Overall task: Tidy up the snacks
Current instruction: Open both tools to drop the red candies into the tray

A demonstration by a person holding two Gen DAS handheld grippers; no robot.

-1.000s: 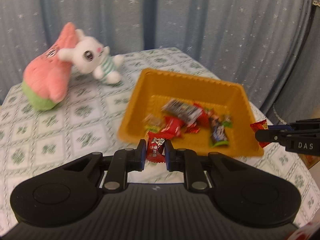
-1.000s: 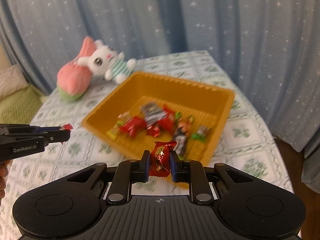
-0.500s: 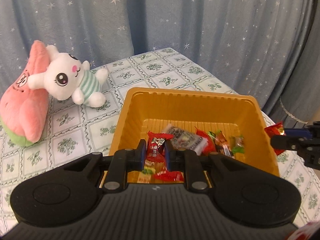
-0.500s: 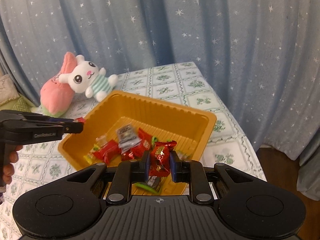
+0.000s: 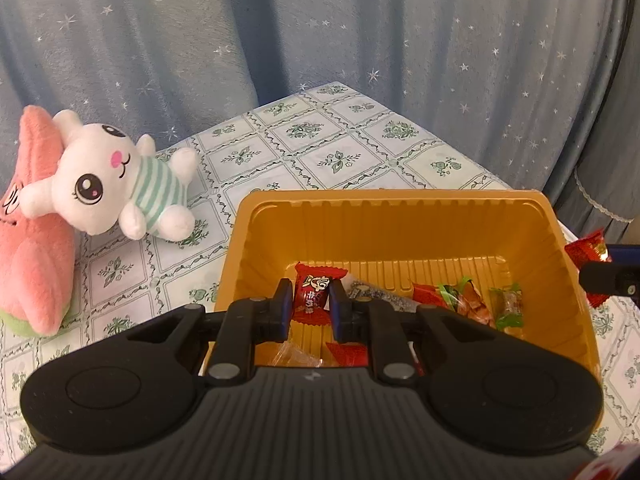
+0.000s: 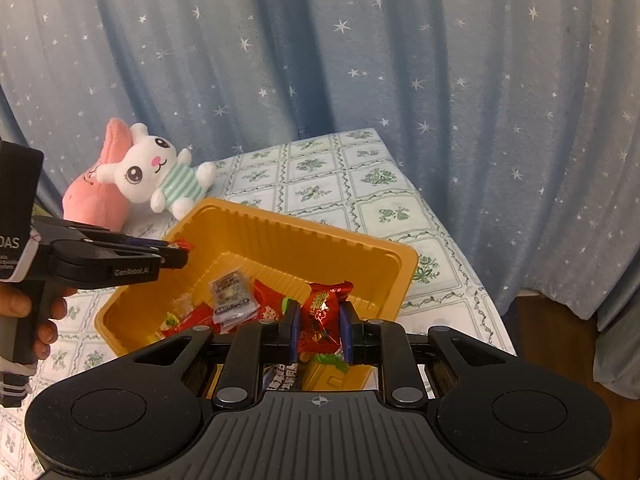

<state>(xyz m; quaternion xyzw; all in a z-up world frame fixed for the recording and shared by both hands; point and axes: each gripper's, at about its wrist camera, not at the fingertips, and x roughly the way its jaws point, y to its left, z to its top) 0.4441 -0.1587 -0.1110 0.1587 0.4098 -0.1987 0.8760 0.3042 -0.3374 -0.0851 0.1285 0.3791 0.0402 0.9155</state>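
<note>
An orange tray (image 5: pixel 392 208) (image 6: pixel 280 224) on the patterned table holds several wrapped snacks (image 5: pixel 468 304) (image 6: pixel 232 292). My left gripper (image 5: pixel 310 304) is shut on a red candy (image 5: pixel 314 294) and holds it above the tray's near-left part. It also shows in the right wrist view (image 6: pixel 176 254) over the tray's left rim. My right gripper (image 6: pixel 318 328) is shut on a red-gold candy (image 6: pixel 322 316) above the tray's near-right part. In the left wrist view it (image 5: pixel 596 270) sits at the tray's right rim with its candy (image 5: pixel 586 250).
A white bunny plush (image 5: pixel 108 180) (image 6: pixel 160 172) leans on a pink plush (image 5: pixel 32 240) (image 6: pixel 96 196) at the table's far left. A blue starred curtain (image 5: pixel 320 40) hangs behind. The table's right edge (image 6: pixel 480 292) drops to a wooden floor.
Both grippers have moved forward over the tray with their candies still held. The tray looms larger in both views.
</note>
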